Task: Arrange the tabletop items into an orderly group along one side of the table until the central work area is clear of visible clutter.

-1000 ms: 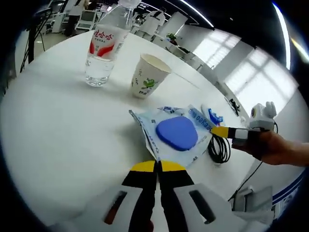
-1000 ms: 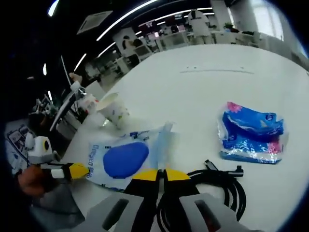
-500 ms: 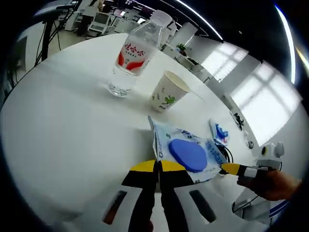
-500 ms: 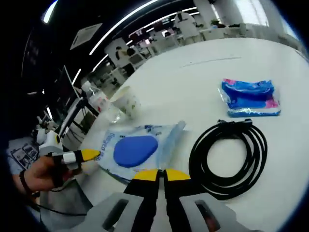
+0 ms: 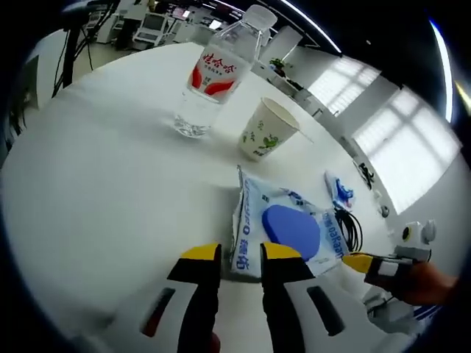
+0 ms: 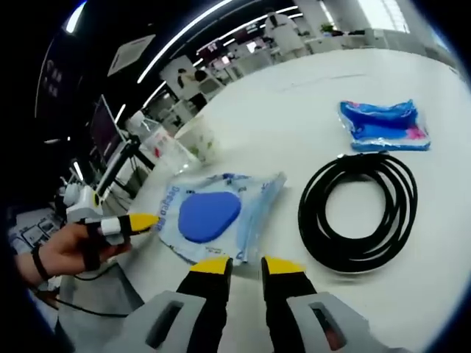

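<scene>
Pouch: we see the clear plastic pouch with a blue oval pad flat on the white round worktop, its near edge just beyond our left gripper.
Right gripper: pouch ahead-left, coiled black cable ahead-right.
Around: clear water bottle, paper cup, blue tissue pack.
Jaws: both pairs slightly spread, empty.
Change: both pairs were pressed together half a second ago.

A round white bench carries everything. In the left gripper view a clear water bottle stands at 12 o'clock, a paper cup just beside it toward 1. A clear packet with a blue pad lies flat at centre. A coiled black cable lies beside it, a blue tissue pack beyond.
</scene>
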{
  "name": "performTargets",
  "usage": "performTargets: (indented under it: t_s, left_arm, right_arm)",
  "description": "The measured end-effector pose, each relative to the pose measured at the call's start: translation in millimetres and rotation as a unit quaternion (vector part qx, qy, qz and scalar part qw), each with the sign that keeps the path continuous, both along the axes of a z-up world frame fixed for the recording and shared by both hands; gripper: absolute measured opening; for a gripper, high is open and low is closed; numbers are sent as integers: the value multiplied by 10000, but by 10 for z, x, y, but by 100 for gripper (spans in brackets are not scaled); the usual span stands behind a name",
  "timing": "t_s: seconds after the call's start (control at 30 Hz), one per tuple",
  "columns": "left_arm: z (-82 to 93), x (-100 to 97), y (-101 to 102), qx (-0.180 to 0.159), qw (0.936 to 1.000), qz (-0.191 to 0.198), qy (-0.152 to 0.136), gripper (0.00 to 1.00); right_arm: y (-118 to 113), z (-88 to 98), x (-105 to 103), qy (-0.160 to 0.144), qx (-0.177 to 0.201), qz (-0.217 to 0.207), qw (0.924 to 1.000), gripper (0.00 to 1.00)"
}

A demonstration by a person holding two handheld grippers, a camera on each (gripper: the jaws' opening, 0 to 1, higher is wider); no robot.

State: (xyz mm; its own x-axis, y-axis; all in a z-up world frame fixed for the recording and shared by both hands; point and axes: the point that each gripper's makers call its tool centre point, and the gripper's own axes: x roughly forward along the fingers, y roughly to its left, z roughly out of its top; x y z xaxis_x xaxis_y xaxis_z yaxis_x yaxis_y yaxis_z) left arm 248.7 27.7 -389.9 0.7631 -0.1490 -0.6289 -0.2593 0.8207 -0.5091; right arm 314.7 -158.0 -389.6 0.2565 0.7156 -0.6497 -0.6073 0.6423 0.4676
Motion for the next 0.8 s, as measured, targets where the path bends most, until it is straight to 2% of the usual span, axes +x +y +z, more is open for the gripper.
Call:
performTargets:
  t_s: [0.13, 0.23, 0.33, 0.4, 0.6, 0.7, 0.77, 0.8]
  left_arm:
    - [20, -16, -27, 104, 9997, -215, -15, 23]
    - [-17, -50, -53, 260, 9987, -442, 37, 24]
    - [-71, -71, -76, 411, 9970, -635, 159, 26]
    - [-84, -62, -58, 398, 9970, -640, 158, 26]
    - [-110, -73, -52, 320, 9972, -630, 244, 26]
    - [-108, -86, -74, 360, 9969, -642, 288, 23]
    - [-100, -82, -59, 350, 9972, -586, 292, 21]
    - [-115, -63, -62, 344, 9971, -602, 304, 17]
  right_arm:
    - [-27, 48, 54, -50, 67, -15, 10000, 20]
    - [52, 131, 114, -56, 187, -70, 9998, 22]
    - [140, 131, 152, -41, 256, -109, 9996, 23]
    - [193, 122, 211, -10, 231, -138, 9996, 25]
    - [239, 8, 205, 114, 137, -255, 9995, 26]
    - [239, 15, 250, 180, 223, -501, 9983, 26]
    - [250, -3, 258, 211, 238, -504, 9982, 23]
    - [270, -31, 247, 246, 212, -459, 9984, 21]
